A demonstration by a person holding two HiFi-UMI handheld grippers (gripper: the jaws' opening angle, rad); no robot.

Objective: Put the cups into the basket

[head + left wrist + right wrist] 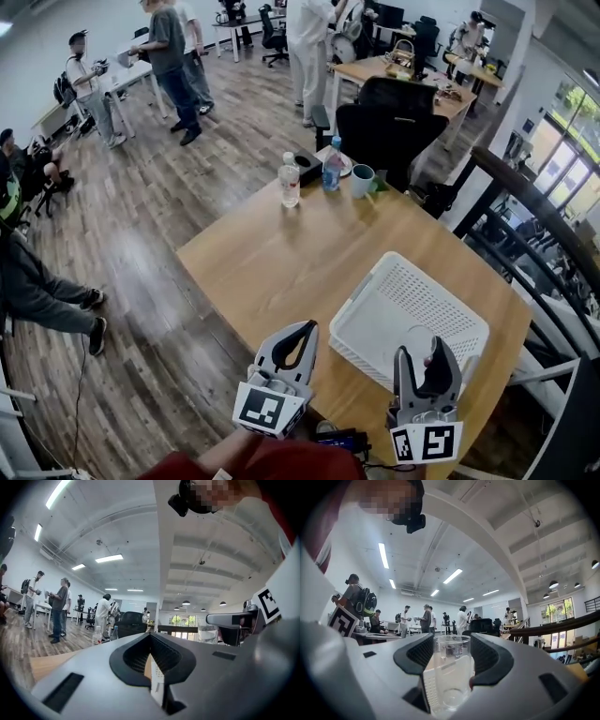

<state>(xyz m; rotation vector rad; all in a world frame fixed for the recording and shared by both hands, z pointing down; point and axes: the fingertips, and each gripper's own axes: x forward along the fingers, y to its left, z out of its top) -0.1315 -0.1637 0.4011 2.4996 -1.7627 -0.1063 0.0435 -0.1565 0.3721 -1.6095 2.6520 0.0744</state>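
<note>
Two bottles [290,181], mug [362,180] at far table [281,272] edge, right claw [421,352] gripping clear cup [451,667] over basket [403,300], left claw [306,330] closed, empty

Open-plan office, wooden desks [375,70], black swivel chairs [394,131], strip lights [108,558] overhead (white vaulted ceiling), people [173,56] standing about

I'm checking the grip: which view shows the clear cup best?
The right gripper view: the clear cup stands upright, close up, between the right tongs. The head view shows it only faintly against the white basket; the left gripper view, a small far glimpse.
</note>
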